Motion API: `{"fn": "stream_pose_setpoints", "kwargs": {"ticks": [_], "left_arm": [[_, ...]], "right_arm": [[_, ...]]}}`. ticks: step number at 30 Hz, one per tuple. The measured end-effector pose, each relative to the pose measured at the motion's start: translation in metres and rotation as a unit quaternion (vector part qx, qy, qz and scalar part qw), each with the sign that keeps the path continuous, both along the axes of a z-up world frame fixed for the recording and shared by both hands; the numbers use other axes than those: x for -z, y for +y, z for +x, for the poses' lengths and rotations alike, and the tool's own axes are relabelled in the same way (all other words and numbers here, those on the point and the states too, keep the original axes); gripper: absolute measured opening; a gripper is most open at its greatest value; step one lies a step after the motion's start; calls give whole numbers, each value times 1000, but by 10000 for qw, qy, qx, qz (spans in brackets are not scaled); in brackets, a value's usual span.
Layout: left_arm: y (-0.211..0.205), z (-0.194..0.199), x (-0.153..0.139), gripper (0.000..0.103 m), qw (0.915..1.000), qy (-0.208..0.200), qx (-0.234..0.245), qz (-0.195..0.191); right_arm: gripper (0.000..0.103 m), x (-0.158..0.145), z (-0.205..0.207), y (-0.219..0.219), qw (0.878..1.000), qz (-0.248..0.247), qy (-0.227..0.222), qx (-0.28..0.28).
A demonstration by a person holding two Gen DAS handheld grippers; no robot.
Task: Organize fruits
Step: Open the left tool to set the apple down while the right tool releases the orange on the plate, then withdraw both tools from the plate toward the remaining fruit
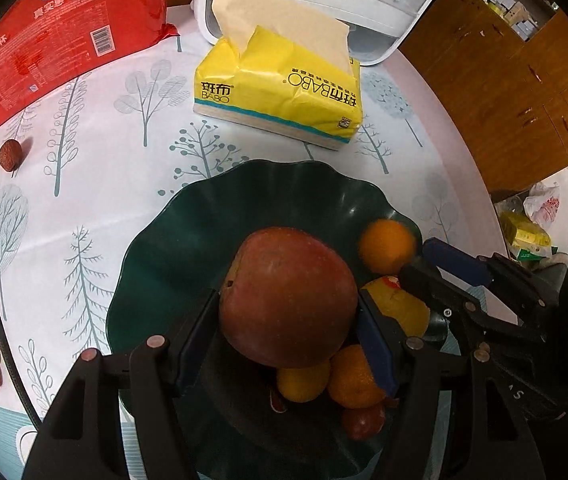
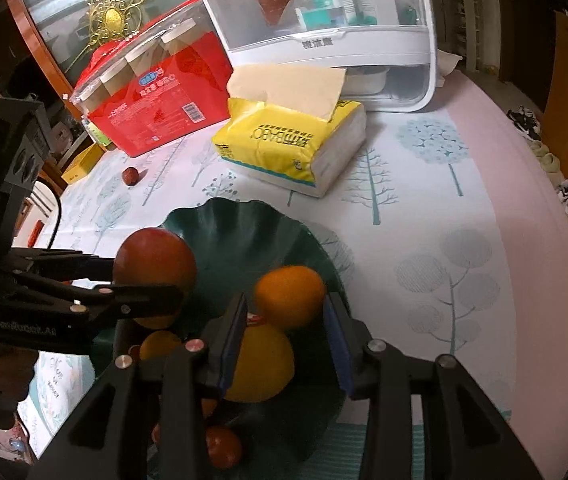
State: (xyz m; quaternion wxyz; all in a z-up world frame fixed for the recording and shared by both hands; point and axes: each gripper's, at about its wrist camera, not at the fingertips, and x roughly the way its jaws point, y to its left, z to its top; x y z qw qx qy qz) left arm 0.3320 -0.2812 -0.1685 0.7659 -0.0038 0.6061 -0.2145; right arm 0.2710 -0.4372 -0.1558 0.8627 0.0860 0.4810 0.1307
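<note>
The apple point(image 1: 287, 298) is clamped between the pads of the left tool point(image 1: 289, 332), above the green bowl point(image 1: 188, 232). The bowl holds oranges point(image 2: 289, 296) and a lemon point(image 2: 262, 364). The right tool point(image 2: 284, 344) stands open astride the lemon, pads not pressing. A tissue pack point(image 1: 280, 92) lies beyond on the worktop point(image 1: 96, 208).

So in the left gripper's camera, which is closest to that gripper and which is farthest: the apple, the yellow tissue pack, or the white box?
1. Apple: between the left gripper fingers, over the bowl.
2. Yellow tissue pack: beyond the bowl, mid-table.
3. White box: farthest, behind the tissues.
</note>
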Motion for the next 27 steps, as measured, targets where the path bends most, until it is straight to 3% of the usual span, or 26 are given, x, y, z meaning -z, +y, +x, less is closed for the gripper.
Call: {"fn": "stream_pose_setpoints", "kwargs": {"ticks": [6, 16, 27], "left_arm": [[9, -5, -19, 76, 9992, -213, -139, -318], [39, -30, -42, 77, 9976, -397, -462, -320], [90, -95, -58, 77, 9950, -503, -823, -257]], "right_arm": [[47, -5, -2, 7, 10000, -60, 11, -52], [51, -23, -25, 15, 9999, 31, -13, 95], [56, -31, -68, 35, 9995, 219, 184, 155]]}}
